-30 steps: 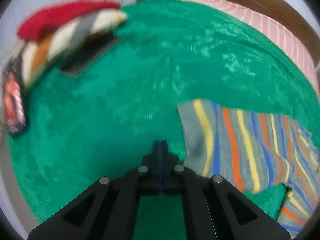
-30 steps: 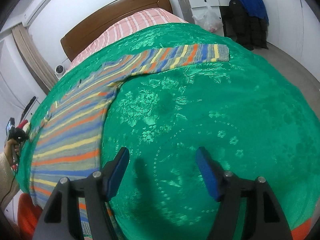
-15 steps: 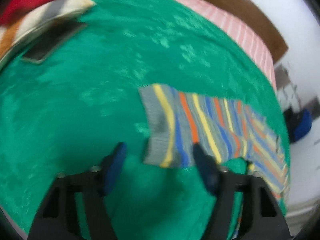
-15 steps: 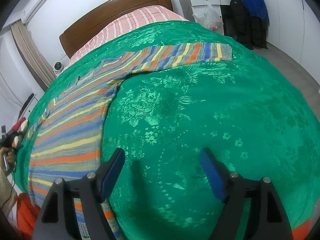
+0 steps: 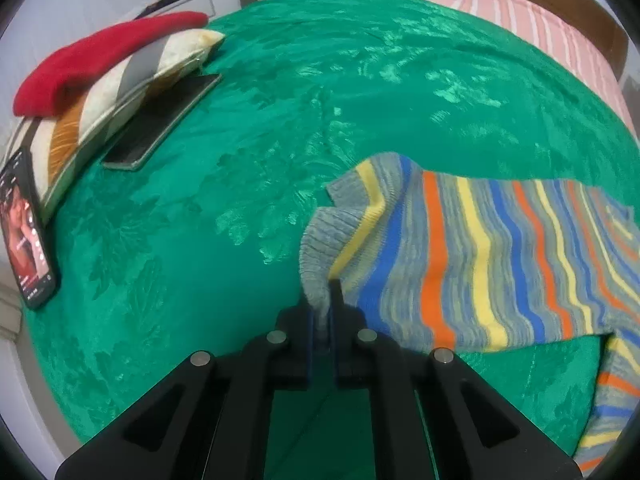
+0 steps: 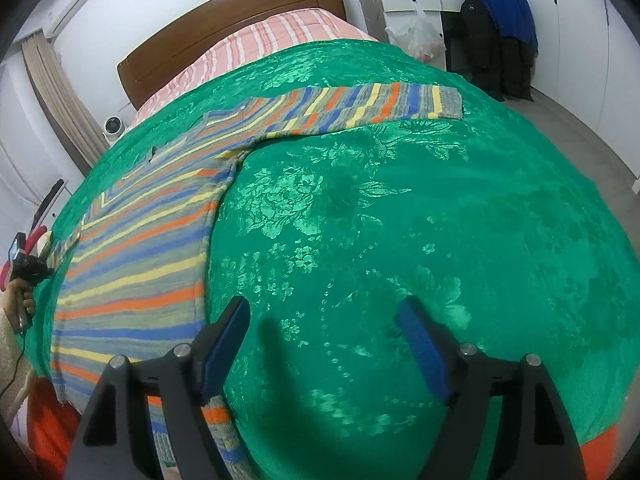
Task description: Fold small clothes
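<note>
A striped sweater [image 6: 132, 264] in grey, blue, orange and yellow lies spread on a green bedspread [image 6: 400, 216]. One sleeve [image 6: 360, 110] stretches flat toward the far right. In the left wrist view my left gripper [image 5: 320, 308] is shut on the grey cuff of the other sleeve [image 5: 460, 256] and lifts it off the bedspread [image 5: 248, 128]. My right gripper [image 6: 324, 344] is open and empty above bare bedspread, just right of the sweater's hem. The left gripper also shows small at the far left of the right wrist view [image 6: 28, 268].
A red garment [image 5: 96, 56] lies on a striped cushion [image 5: 112, 100] at the bed's left edge. A dark tablet [image 5: 160, 120] and a lit phone [image 5: 24, 228] lie beside it. Behind are a wooden headboard [image 6: 224, 32], a pink striped sheet [image 6: 272, 36] and hung coats [image 6: 496, 40].
My left gripper opened, moved right onto the sleeve cuff, shut on it and raised it. My right gripper has crept slightly forward and stays open.
</note>
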Available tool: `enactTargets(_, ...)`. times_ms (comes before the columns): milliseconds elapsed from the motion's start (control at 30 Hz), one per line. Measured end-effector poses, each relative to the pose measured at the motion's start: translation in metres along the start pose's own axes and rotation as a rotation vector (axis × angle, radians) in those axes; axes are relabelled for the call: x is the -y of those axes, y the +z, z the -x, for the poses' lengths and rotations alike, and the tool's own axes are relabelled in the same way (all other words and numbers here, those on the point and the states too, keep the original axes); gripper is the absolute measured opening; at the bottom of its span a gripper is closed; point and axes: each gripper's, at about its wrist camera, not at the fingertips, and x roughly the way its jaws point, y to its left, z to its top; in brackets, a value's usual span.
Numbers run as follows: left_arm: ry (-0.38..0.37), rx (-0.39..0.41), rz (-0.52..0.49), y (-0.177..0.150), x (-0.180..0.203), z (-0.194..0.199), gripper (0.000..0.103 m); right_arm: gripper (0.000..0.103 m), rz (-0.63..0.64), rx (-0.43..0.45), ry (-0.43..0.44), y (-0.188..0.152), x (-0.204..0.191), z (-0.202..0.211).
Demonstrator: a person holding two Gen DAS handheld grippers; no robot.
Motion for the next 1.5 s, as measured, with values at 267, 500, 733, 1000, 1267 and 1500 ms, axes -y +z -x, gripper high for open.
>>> enactTargets(267, -0.22, 0.064, -0.156, -0.056, -0.01, 0.083, 0.067, 0.077, 0.037, -0.001, 0.038, 0.011, -0.002, 0.019)
enactTargets(500, -0.503, -0.136, -0.429, -0.207, 0.027, 0.128, 0.076, 0.077, 0.185, -0.259, 0.329, -0.001, -0.041, 0.015)
enactTargets(733, -0.445, -0.117, -0.657, -0.266, 0.082, 0.132, 0.075, 0.074, 0.319, -0.42, 0.341, -0.035, -0.064, -0.014)
enactTargets(1000, -0.481, -0.18, -0.569, -0.257, 0.076, 0.132, 0.002, 0.005, 0.278, -0.445, 0.32, -0.029, -0.061, -0.017)
enactTargets(1267, -0.392, -0.224, -0.604, -0.256, 0.085, 0.12, 0.003, 0.005, 0.278, -0.484, 0.272, -0.043, -0.06, -0.025)
enactTargets(1500, -0.466, -0.133, -0.553, -0.247, 0.079, 0.164, 0.061, 0.027, 0.262, -0.434, 0.254, -0.042, -0.065, -0.015)
